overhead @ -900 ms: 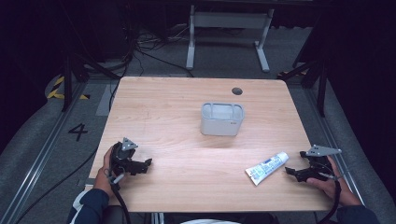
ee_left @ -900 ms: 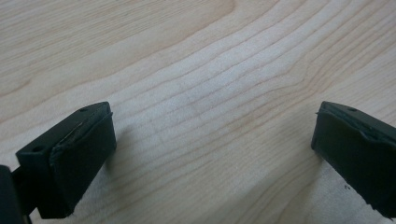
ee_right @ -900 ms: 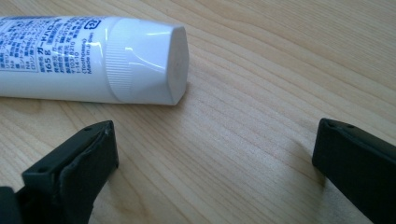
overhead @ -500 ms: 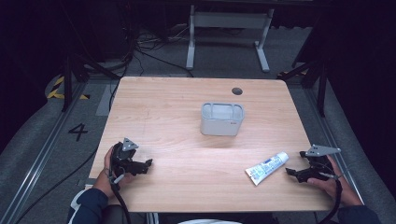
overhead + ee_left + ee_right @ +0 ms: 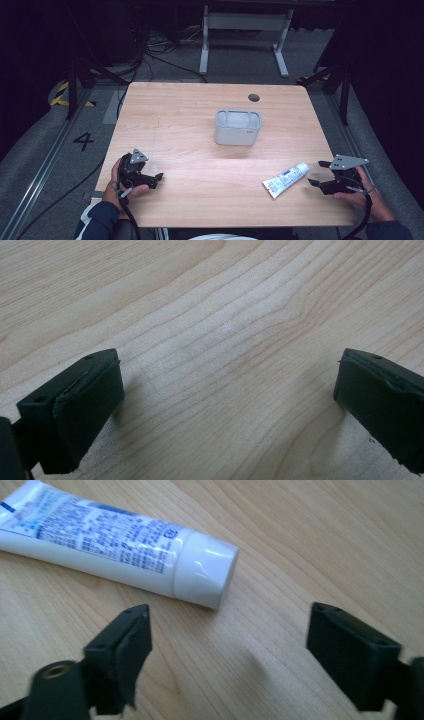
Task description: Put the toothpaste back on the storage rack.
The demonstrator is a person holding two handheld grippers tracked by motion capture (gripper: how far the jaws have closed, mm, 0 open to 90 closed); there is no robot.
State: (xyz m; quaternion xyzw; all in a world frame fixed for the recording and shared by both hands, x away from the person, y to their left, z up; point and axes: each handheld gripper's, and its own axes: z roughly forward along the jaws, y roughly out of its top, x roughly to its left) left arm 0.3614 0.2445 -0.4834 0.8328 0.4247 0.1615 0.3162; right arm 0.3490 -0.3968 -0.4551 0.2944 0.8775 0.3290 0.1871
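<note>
Right gripper (image 5: 316, 173) slightly nearer the tube (image 5: 286, 179).

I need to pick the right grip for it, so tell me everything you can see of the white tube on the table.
The tube is white, glossy, soft-looking plastic with blue print along its body and a white ribbed cap, which is closed. It lies flat on the wooden table, near its front right part, set at a slant with the flat crimped end toward the front edge and the cap toward the right gripper. Only the table touches it: the gripper's open jaws stand just short of the cap.
</note>
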